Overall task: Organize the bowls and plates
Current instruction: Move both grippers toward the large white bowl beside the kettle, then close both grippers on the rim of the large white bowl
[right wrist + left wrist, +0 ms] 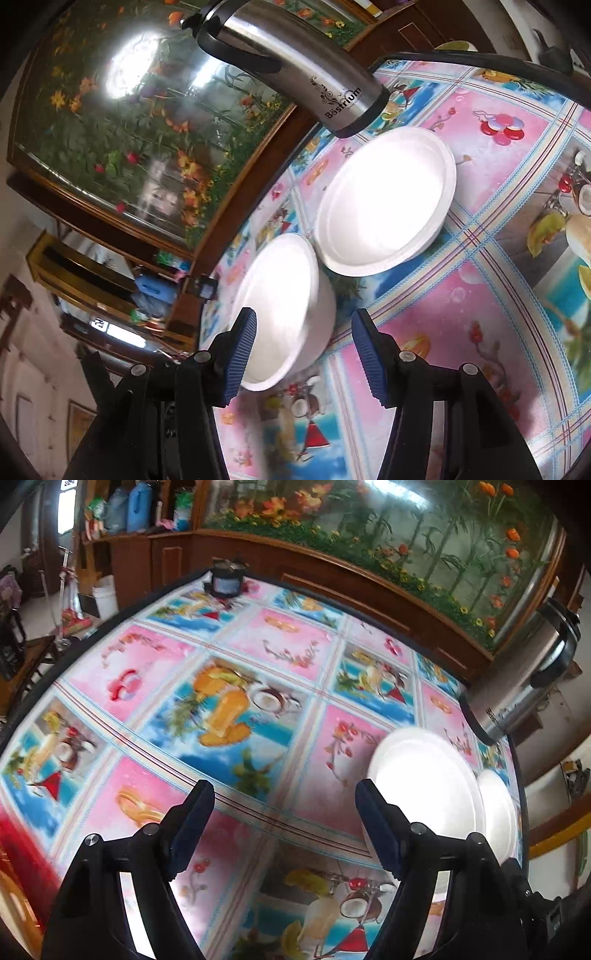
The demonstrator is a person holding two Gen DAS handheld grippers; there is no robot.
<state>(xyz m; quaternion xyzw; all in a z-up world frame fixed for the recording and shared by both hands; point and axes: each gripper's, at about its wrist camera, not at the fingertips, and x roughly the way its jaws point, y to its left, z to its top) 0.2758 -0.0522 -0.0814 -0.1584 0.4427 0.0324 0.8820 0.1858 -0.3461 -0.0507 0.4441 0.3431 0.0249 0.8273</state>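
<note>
On the patterned tablecloth (498,314), one white plate (384,203), one white bowl (280,306), one steel flask (295,62), both tongs (284,794) (303,321) parted, empty

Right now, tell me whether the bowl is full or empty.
Empty: the bowl shows only bare white inside in the right wrist view, nothing in it.

Open tablecloth (229,709) left of plate (424,782); steel flask (295,70) blocking behind, bowl (280,306) alongside.
</note>
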